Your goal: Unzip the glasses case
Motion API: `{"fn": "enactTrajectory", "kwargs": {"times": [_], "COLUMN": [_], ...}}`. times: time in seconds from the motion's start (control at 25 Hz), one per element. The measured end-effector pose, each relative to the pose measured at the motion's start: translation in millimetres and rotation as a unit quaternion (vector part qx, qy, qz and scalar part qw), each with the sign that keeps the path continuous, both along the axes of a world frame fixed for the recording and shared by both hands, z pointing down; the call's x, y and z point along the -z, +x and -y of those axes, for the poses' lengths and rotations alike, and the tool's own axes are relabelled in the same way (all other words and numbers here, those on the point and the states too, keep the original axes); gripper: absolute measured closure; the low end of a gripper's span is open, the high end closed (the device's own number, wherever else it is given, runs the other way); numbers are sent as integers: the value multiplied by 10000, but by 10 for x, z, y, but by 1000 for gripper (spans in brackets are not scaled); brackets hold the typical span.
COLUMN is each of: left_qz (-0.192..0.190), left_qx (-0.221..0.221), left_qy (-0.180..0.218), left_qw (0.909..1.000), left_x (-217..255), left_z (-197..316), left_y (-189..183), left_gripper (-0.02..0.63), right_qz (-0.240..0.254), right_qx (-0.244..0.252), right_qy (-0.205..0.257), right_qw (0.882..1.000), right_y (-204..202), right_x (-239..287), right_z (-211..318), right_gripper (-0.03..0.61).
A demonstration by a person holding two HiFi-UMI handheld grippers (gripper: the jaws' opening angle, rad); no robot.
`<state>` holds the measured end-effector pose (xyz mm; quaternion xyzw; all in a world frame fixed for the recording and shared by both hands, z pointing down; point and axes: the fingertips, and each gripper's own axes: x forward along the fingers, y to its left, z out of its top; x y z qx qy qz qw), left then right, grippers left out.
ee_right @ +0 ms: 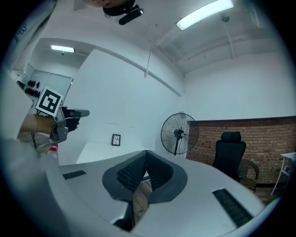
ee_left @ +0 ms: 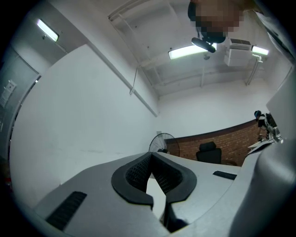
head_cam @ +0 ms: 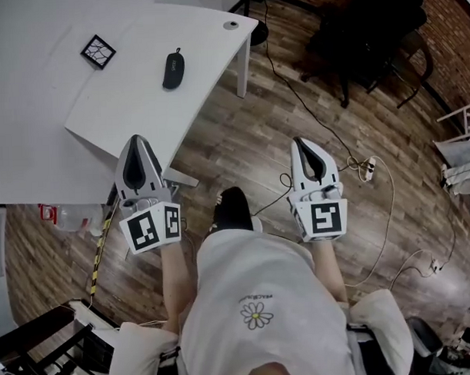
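- The glasses case (head_cam: 173, 70) lies flat on the white table (head_cam: 32, 113), near its curved right edge, beside a black-framed card (head_cam: 98, 51).
- The left gripper (head_cam: 138, 144) and right gripper (head_cam: 300, 144) hover well apart from the case, each with its fingers pressed together on nothing.
- The step in hand looks like the approach: open both, pin the case body with one, and pinch the zip pull with the other.
- The pull is too small to locate; it is possibly at the case's far end.
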<state>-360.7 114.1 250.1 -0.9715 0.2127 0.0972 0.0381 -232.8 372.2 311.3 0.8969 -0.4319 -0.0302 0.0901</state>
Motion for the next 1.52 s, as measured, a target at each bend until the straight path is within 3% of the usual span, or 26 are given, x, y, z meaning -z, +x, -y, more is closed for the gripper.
{"fn": "enactTrajectory", "kwargs": {"times": [0.2,0.44,0.72,0.88,1.0,1.36,1.52], "left_qz": [68,50,64,-212,-77,351,328], "left_qx": [211,222,227,505,734,1756,2621], "left_qy": [-99,-95,-191,-399,-341,-486,-396], "left_qw": [9997,9997,9995,9977,9967,9826,9637], "left_x": [-110,-216,-282,-166,-233,-478,-357], "left_z": [135,534,1156,1674,2040,2687,2731], "left_y": [174,861,1948,2383,2659,2580,2402], "left_gripper": [603,603,603,603,603,603,603], "right_qz": [81,152,139,71,4,95,106], "right_qx": [314,393,564,938,1196,2035,2863], "right_qy": [-81,-192,-356,-425,-450,-392,-395], "right_qw": [9994,9989,9977,9947,9918,9782,9573], "right_y": [218,789,1855,2432,2831,3342,3417], "right_x": [-120,-303,-260,-141,-109,-130,-164], "right_z": [142,571,1340,1987,2518,3611,4027], "right_gripper": [572,572,572,572,572,572,572]}}
